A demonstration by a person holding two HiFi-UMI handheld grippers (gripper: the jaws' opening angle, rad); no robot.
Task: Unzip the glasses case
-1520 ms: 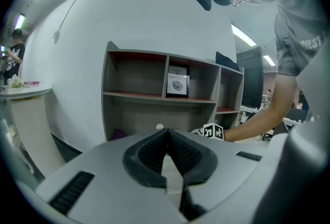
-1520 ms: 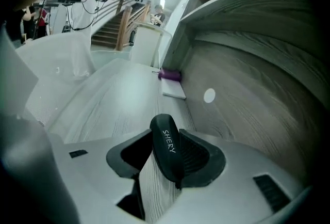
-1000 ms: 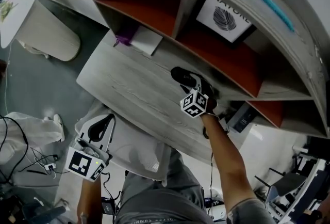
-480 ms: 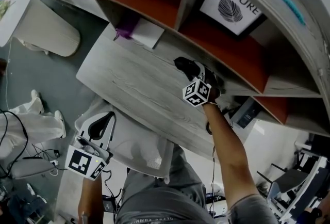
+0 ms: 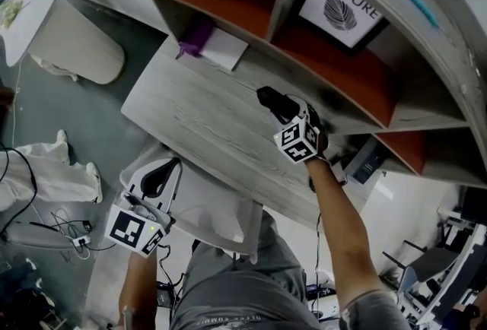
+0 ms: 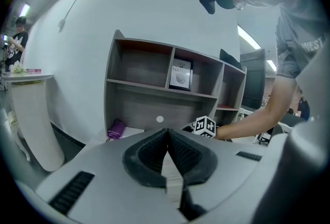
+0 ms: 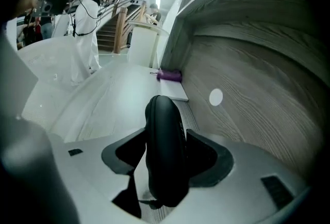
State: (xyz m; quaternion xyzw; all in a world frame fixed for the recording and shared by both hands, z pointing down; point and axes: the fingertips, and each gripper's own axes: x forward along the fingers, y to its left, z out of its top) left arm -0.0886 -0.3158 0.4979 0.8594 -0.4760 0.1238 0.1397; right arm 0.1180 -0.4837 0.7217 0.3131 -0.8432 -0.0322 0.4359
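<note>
The right gripper's (image 7: 166, 138) pads (image 7: 198, 150) sit on either side of the black glasses case (image 7: 164, 114), and the jaws have just been closing on it, so that the case now fills the gap between them and touches both. The case stands on edge in that grip, its rounded end sticking out ahead of the jaws, its zip seam running along the top. In the head view this gripper points away from the person over the far part of the grey wood-grain desk (image 5: 205, 123), close to the back panel of the shelf unit (image 5: 396, 104). A white round dot (image 7: 216, 97) marks that panel. Farther along the desk, a purple object (image 5: 196, 38) lies beside a white pad (image 5: 224, 51). A framed print reading NATURE (image 5: 342, 7) stands in a compartment above. The left gripper (image 6: 168, 132) has its jaws pressed together with nothing between the pads (image 6: 149, 153); it is held off the near edge of the desk, well apart from the case.
</note>
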